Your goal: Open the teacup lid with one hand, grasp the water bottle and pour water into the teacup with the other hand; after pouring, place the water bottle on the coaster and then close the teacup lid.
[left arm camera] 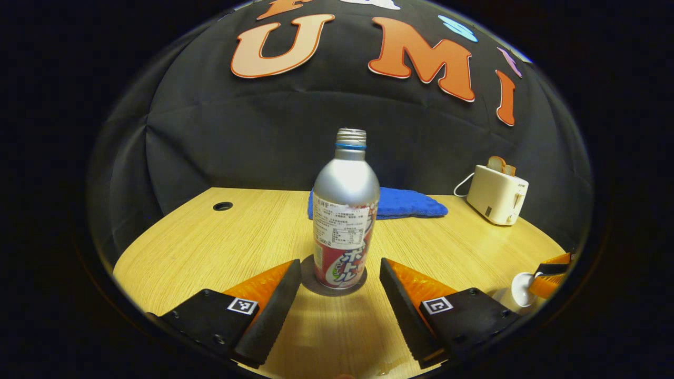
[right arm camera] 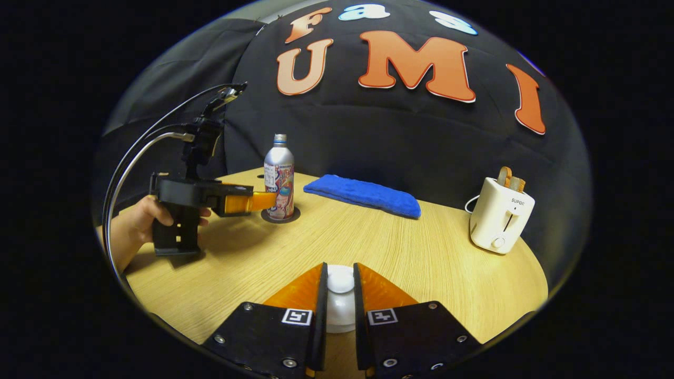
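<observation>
A silver water bottle (left arm camera: 345,210) with a red label and no cap stands upright on a dark round coaster (left arm camera: 316,287). My left gripper (left arm camera: 339,263) is open, one finger on each side of the bottle's base, not touching it. From the right gripper view the bottle (right arm camera: 278,176), the left gripper (right arm camera: 266,201) and the hand (right arm camera: 138,221) holding it sit at the table's far left. My right gripper (right arm camera: 340,276) is shut on the knob of the white teacup lid (right arm camera: 340,280). The white teacup (right arm camera: 339,318) shows below, between the fingers. The lid (left arm camera: 518,289) also appears at the left gripper view's right edge.
A folded blue towel (right arm camera: 363,195) lies at the back of the wooden table (right arm camera: 368,247). A white toaster (right arm camera: 500,218) with bread in it stands at the right, its cord behind it. A cable hole (left arm camera: 222,206) is in the table's far left.
</observation>
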`<state>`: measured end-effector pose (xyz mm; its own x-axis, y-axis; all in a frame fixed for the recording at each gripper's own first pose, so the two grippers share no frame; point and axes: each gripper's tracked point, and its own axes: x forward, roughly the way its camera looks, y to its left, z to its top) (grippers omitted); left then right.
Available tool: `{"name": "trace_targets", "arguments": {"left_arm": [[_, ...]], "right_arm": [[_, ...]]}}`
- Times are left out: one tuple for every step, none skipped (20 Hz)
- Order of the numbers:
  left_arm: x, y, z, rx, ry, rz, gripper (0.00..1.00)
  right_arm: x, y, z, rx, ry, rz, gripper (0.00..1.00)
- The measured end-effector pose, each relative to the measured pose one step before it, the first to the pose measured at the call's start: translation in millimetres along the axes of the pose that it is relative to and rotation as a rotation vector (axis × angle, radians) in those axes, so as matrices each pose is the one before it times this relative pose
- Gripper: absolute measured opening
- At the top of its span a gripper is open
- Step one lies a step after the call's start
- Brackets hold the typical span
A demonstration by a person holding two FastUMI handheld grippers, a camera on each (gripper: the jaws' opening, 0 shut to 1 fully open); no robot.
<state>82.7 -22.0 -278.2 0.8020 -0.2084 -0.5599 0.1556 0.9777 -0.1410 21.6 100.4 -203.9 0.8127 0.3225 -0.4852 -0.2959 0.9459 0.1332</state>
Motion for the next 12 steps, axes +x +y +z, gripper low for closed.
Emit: {"name": "trace_targets", "arguments": {"left_arm": [[-5.06, -2.53, 0.13, -0.00653, -0.00536, -0.00812, 0.98], [-4.51, -2.17, 0.76, -0.00723, -0.00799, -0.00586, 0.98], [-4.76, -3.59, 0.95, -0.00563, -0.00829, -0.00696, 0.98], [-4.54, -2.72, 1.48, -0.00331, -0.0064, -0.00411, 0.94], [-4.33, -2.08, 2.47, 0.00134, -0.0083, -0.00324, 0.98], [-4.81, -2.78, 1.77, 0.00161, -0.00923, -0.00128, 0.98], [-4.3, -3.42, 4.17, 0.00514, -0.01193, -0.00384, 0.98], [-5.78, -2.36, 4.13, 0.00628, -0.01543, -0.00007, 0.98], [-5.15, -2.15, 6.35, 0.00458, -0.01632, 0.00114, 0.98], [-6.66, -2.3, 5.93, 0.00328, -0.01738, 0.0017, 0.98], [-3.88, 1.0, 6.47, 0.00312, -0.01381, 0.0115, 0.98], [-3.03, 0.33, 4.53, 0.00101, -0.01564, 0.00947, 0.98]], "right_arm": [[0.72, -0.3, -0.69, 0.00307, -0.00026, 0.00081, 0.24], [0.36, -0.1, 0.82, 0.0026, -0.00446, -0.00022, 0.24], [0.36, 0.05, -0.28, 0.0014, -0.00089, -0.00016, 0.24], [0.42, 0.64, 0.41, 0.00119, -0.0036, -0.00068, 0.24], [-0.43, 0.31, -0.26, -0.00114, -0.00044, -0.001, 0.24], [0.17, 0.01, 0.13, 0.00023, 0.00062, 0.00003, 0.26], [-0.02, -0.54, -0.07, -0.00131, 0.00066, -0.0035, 0.28], [-0.73, -1.08, 1.79, -0.00358, -0.00543, -0.00598, 0.29], [-2.18, -0.4, 2.8, -0.002, -0.0104, -0.00547, 0.33], [-2.08, -0.46, 5.01, -0.00105, -0.01489, -0.00512, 0.37], [0.13, -1.78, 3.42, -0.00038, -0.01479, -0.00587, 0.47], [-1.55, -2.29, 3.97, 0.00084, -0.01145, -0.00602, 0.5]]}}
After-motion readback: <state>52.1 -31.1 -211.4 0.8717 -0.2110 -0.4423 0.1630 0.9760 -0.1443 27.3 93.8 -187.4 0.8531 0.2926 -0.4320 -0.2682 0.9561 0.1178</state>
